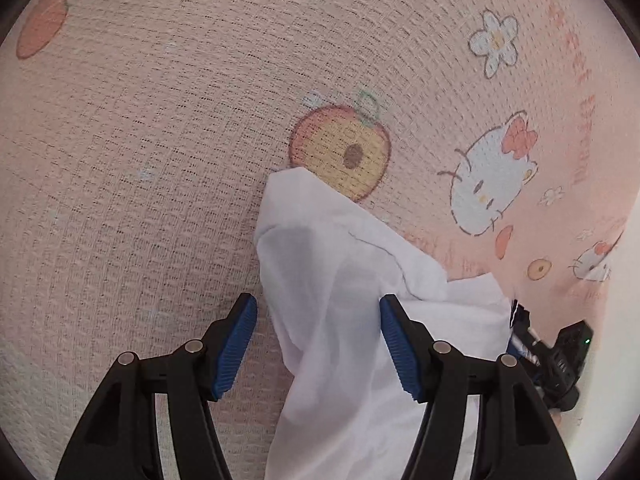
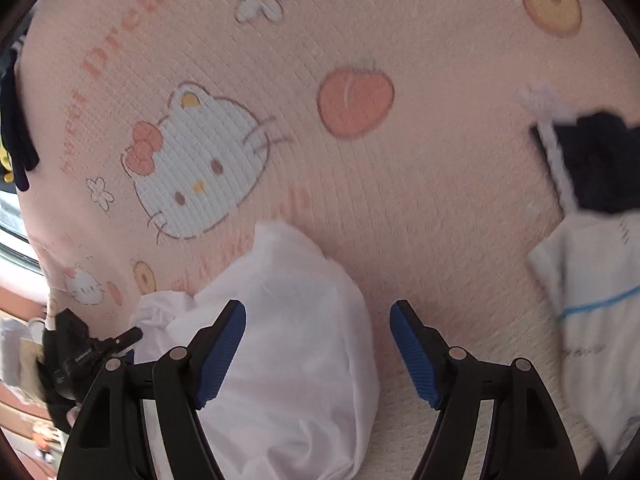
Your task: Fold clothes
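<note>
Left gripper point(image 1: 318, 344) stands with its two blue pads spread apart, and the white garment point(image 1: 340, 320) rises between them like a loose bunched fold; the pad at 3 o'clock seems to touch the cloth, while the pad at 9 o'clock stays a little apart from it, so nothing is pinched. From the gripper the garment reaches toward 12 o'clock, where its tip covers the lower edge of a printed peach, and it spreads also toward 3 o'clock. It lies on a pink bedsheet point(image 1: 160, 160) with a cat-face print. Right gripper point(image 2: 318, 350) is also spread wide; in its view the same white garment point(image 2: 288, 320) lies at 9 to 10 o'clock, partly behind the left pad and partly inside the gap, and the right pad is clear of it. Near the right edge, at 2 to 3 o'clock, lie a dark garment point(image 2: 600, 160) and another white garment with a blue line point(image 2: 592, 300), both blurred.
</note>
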Motion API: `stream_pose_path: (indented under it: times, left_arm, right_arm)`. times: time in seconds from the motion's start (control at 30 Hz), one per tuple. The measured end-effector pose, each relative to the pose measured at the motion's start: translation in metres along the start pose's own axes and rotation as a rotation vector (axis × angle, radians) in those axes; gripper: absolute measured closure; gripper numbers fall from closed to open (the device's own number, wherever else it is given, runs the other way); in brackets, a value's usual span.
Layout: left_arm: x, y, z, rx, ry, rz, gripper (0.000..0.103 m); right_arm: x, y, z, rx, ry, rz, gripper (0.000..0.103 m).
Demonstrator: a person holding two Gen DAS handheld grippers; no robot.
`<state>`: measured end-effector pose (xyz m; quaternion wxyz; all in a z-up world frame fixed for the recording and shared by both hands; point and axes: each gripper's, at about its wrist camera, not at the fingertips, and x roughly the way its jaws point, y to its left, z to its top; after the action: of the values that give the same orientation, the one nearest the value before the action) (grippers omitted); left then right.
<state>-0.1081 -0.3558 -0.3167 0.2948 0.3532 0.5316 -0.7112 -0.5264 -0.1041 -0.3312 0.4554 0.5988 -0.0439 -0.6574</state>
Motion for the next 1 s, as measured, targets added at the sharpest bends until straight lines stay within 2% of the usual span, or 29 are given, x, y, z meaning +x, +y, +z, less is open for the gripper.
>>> stream_pose_path:
  times: [0.3, 0.37, 0.5, 0.57, 0.63, 0.7, 0.73, 0.77, 0.9, 0.97, 1.0]
  left_arm:
    - [-0.004, 0.028, 0.009, -0.135, -0.014, -0.144, 0.042]
    - [-0.005, 0.032, 0.01, -0.145, -0.019, -0.167, 0.043]
    - [-0.003, 0.029, 0.01, -0.128, -0.023, -0.177, 0.043]
    - [-0.003, 0.028, 0.01, -0.12, -0.024, -0.174, 0.047]
    - [-0.001, 0.026, 0.011, -0.116, -0.016, -0.158, 0.061]
    - [0.0, 0.022, 0.012, -0.092, -0.019, -0.126, 0.072]
    - [0.001, 0.019, 0.012, -0.07, -0.017, -0.109, 0.081]
    - [0.003, 0.016, 0.01, -0.044, -0.011, -0.091, 0.082]
    - [0.002, -0.008, 0.001, 0.116, -0.051, 0.053, 0.09]
    - [0.003, -0.02, -0.003, 0.197, -0.071, 0.134, 0.091]
    - [0.002, -0.027, -0.006, 0.24, -0.085, 0.185, 0.093]
  right_arm:
    - [0.003, -0.021, 0.001, 0.072, -0.032, 0.166, 0.028]
    - [0.007, -0.017, 0.008, 0.054, -0.002, 0.176, 0.028]
    - [0.016, 0.0, 0.018, -0.017, 0.052, 0.129, 0.03]
    - [0.023, 0.009, 0.021, -0.038, 0.066, 0.123, 0.032]
    - [0.028, 0.014, 0.023, -0.048, 0.083, 0.123, 0.034]
    - [0.03, 0.02, 0.024, -0.068, 0.103, 0.067, 0.045]
    - [0.03, 0.023, 0.024, -0.084, 0.111, 0.029, 0.059]
    - [0.031, 0.026, 0.023, -0.099, 0.119, -0.01, 0.066]
    - [0.033, 0.039, 0.019, -0.172, 0.126, -0.134, 0.077]
    - [0.036, 0.054, 0.014, -0.258, 0.12, -0.239, 0.086]
    - [0.038, 0.063, 0.01, -0.314, 0.114, -0.298, 0.088]
